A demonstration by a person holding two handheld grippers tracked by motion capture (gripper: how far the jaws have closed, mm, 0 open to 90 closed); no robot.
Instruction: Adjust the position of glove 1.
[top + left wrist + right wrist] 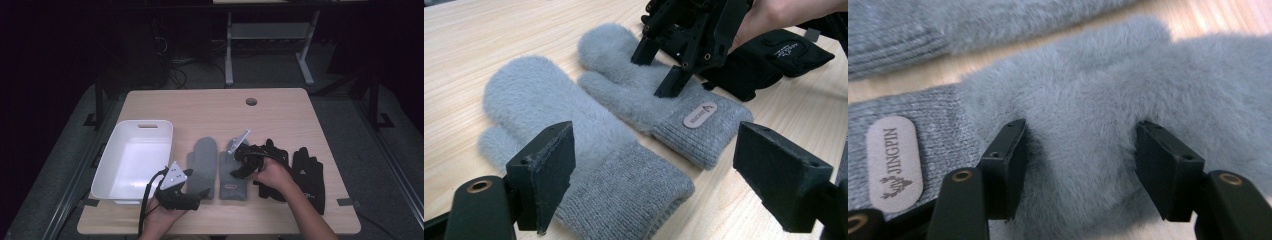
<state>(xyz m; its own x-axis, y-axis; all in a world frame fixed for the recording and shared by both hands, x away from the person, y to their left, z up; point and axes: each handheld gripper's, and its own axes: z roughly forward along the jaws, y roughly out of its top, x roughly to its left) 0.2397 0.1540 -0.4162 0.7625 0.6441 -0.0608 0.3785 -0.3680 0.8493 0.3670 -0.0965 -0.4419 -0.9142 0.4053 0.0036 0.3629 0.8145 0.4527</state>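
With my right gripper pressed into the labelled grey mitten lying on the table beside its twin, jaws apart around a fold of fluff, I risk pinching only loose pile that slips out on lifting.

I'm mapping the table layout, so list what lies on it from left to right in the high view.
White bin → left gripper → left grey mitten → right grey mitten with the right gripper pressing into it → black gloves.
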